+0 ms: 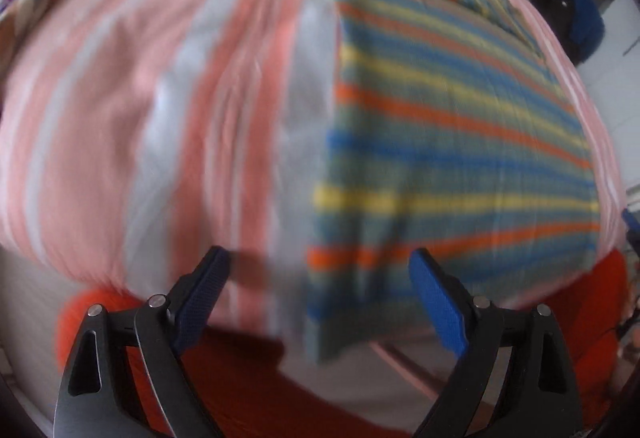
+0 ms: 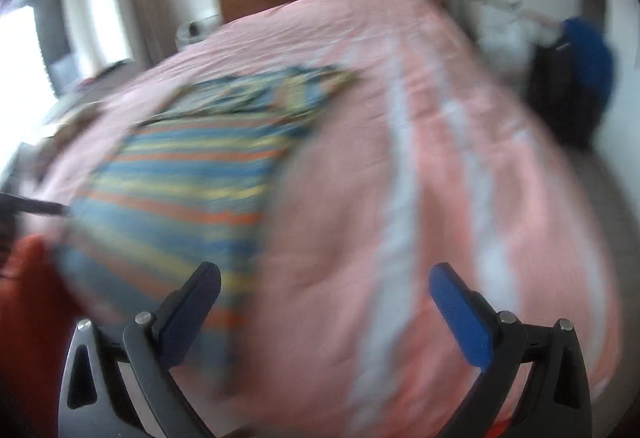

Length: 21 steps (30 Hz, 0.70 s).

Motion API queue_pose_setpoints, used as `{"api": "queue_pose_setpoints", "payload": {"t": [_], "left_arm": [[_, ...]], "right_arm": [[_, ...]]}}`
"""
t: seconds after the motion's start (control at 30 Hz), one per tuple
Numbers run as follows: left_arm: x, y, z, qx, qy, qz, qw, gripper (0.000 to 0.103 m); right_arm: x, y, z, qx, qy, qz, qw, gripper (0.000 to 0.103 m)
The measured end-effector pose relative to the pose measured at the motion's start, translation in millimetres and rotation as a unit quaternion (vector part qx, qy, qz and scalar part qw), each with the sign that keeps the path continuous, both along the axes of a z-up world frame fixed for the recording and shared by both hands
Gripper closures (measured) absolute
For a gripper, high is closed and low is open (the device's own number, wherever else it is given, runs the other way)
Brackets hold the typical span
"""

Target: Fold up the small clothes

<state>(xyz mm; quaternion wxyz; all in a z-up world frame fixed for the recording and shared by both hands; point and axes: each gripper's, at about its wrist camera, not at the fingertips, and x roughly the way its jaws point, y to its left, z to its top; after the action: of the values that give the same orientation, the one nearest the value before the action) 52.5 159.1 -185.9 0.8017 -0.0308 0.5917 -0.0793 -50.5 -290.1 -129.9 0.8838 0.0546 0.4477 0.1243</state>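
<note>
Striped garment (image 1: 440, 126) lies flat on pink bed (image 1: 140, 98), near edge hanging over side. Left gripper (image 1: 320, 298) spread, empty, above that edge; right gripper (image 2: 324, 312) spread, empty. Best pinch corners squarely, lift evenly. Blue bag (image 2: 588, 54) beyond bed, no obstacle.

My left hand-held gripper (image 1: 320, 266) points steeply down, its blue-padded fingers (image 1: 438, 302) spread wide with nothing clamped between them. My right hand-held gripper (image 2: 325, 280) tilts down less steeply, its jaws equally wide apart and empty. Both views are motion-blurred.
</note>
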Motion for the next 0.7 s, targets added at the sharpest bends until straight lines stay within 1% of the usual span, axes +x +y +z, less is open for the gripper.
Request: {"api": "queue_pose_setpoints", "payload": {"t": [0.07, 0.1, 0.13, 0.17, 0.2, 0.23, 0.27, 0.3, 0.33, 0.4, 0.43, 0.47, 0.5, 0.57, 0.63, 0.7], "left_arm": [[-7, -7, -4, 0.011, 0.000, -0.006, 0.9999, 0.014], [-9, -10, -5, 0.018, 0.001, -0.006, 0.9998, 0.021], [-10, -12, -6, 0.023, 0.006, -0.006, 0.9997, 0.028], [-12, -14, -6, 0.022, 0.012, -0.004, 0.9997, 0.032], [-14, -14, -8, 0.014, 0.021, -0.004, 0.9997, 0.040], [-15, -15, -10, 0.005, 0.030, -0.006, 0.9995, 0.051], [-17, -16, -12, -0.003, 0.039, -0.009, 0.9992, 0.058], [-18, -16, -14, -0.011, 0.045, -0.011, 0.9989, 0.076], [-19, -16, -16, -0.016, 0.047, -0.010, 0.9987, 0.094], [-18, -13, -19, -0.037, 0.051, 0.001, 0.9980, 0.098], [-18, -10, -19, -0.052, 0.054, 0.010, 0.9971, 0.099], [-19, -4, -15, -0.076, 0.051, 0.021, 0.9955, 0.099], [-19, 1, -12, -0.089, 0.047, 0.028, 0.9945, 0.099], [-18, 11, 3, -0.128, 0.031, 0.039, 0.9905, 0.099], [-8, 18, 22, -0.170, 0.004, 0.043, 0.9845, 0.099], [11, 21, 42, -0.198, -0.032, 0.045, 0.9787, 0.099]], "right_arm": [[-5, 9, -11, 0.023, 0.039, 0.013, 0.999, 0.001], [-6, 12, -18, 0.031, 0.055, 0.015, 0.998, 0.002], [-7, 15, -24, 0.037, 0.065, 0.014, 0.997, 0.009], [-7, 17, -28, 0.041, 0.073, 0.012, 0.996, 0.020], [-6, 18, -33, 0.051, 0.085, 0.007, 0.995, 0.026], [-4, 20, -39, 0.067, 0.100, 0.006, 0.993, 0.033], [-3, 23, -44, 0.081, 0.115, 0.008, 0.990, 0.038], [-1, 26, -48, 0.087, 0.125, 0.011, 0.988, 0.041], [0, 32, -54, 0.088, 0.141, 0.016, 0.986, 0.048], [3, 40, -61, 0.079, 0.153, 0.025, 0.985, 0.068], [5, 41, -63, 0.074, 0.156, 0.026, 0.985, 0.096], [7, 40, -64, 0.075, 0.160, 0.022, 0.984, 0.097], [8, 37, -62, 0.090, 0.163, 0.015, 0.982, 0.097], [8, 27, -52, 0.119, 0.152, 0.002, 0.981, 0.097], [10, 15, -39, 0.155, 0.136, -0.010, 0.978, 0.097], [18, 7, -27, 0.179, 0.117, -0.017, 0.977, 0.097]]}}
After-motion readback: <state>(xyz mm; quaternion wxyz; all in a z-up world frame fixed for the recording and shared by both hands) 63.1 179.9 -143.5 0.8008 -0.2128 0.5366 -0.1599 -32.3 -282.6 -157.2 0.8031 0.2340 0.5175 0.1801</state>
